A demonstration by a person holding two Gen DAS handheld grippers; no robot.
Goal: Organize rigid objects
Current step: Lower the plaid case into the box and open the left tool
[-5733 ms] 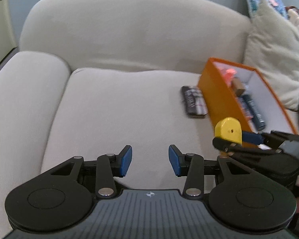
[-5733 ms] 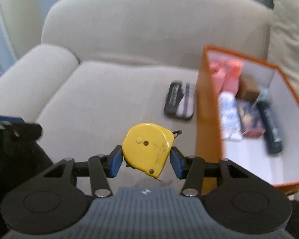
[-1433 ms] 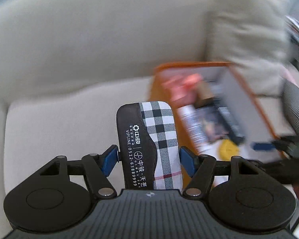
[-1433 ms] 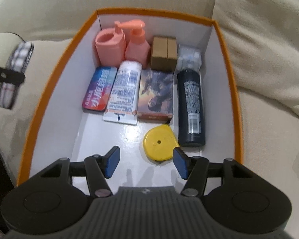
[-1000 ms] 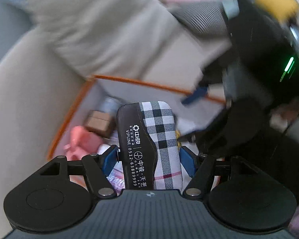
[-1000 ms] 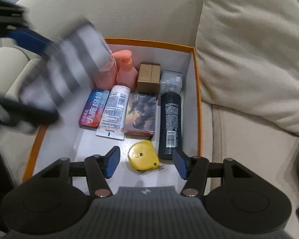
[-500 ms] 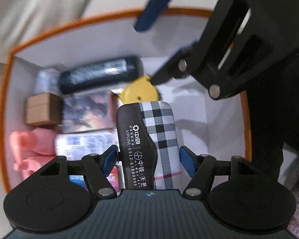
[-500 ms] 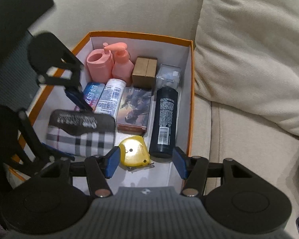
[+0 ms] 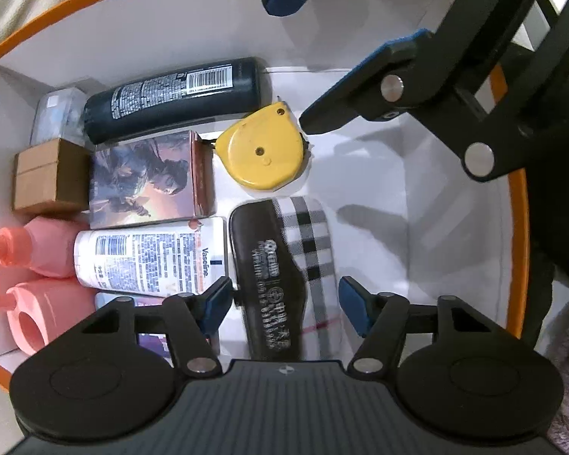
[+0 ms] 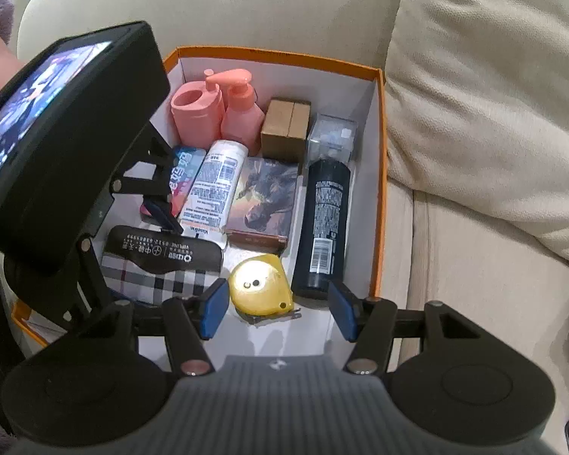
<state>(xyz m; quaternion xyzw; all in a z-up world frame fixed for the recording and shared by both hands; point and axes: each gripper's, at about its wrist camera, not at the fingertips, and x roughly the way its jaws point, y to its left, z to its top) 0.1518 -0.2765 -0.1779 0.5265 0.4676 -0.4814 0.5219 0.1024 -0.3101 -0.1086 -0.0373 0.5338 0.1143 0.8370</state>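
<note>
The orange box [image 10: 379, 174] sits on a sofa [image 10: 455, 284] beside a cushion [image 10: 493, 94], and its contents are packed in rows from the far wall forward, which explains where the plaid glasses case [image 9: 284, 265] has gone. It lies flat on the white floor of the box, in the open front part. One long side is just beside the Vaseline tube [image 9: 148, 254], and one end is near the yellow tape measure [image 9: 263, 151]. That spot looks chosen to carry on the tidy rows and keep the remaining floor free. The left gripper [image 9: 284, 305] points straight down over the case. Its jaws are open, with a sliver of box floor showing between each blue pad and the case, so the case appears to be let go rather than pinched. It looks slightly blurred, and whether it has fully settled cannot be told. The right gripper [image 10: 277, 311] hangs above the front of the box with its jaws open and empty. The tape measure shows between its pads but lies below them on the box floor, next to the base of the dark bottle [image 9: 174, 94]. Held off there, it likely leaves the left room to work. Behind these, the picture box [image 9: 148, 178], brown box [image 9: 49, 174] and pink pump bottles [image 9: 38, 254] fill the back, so the case's placement seems about done.
</note>
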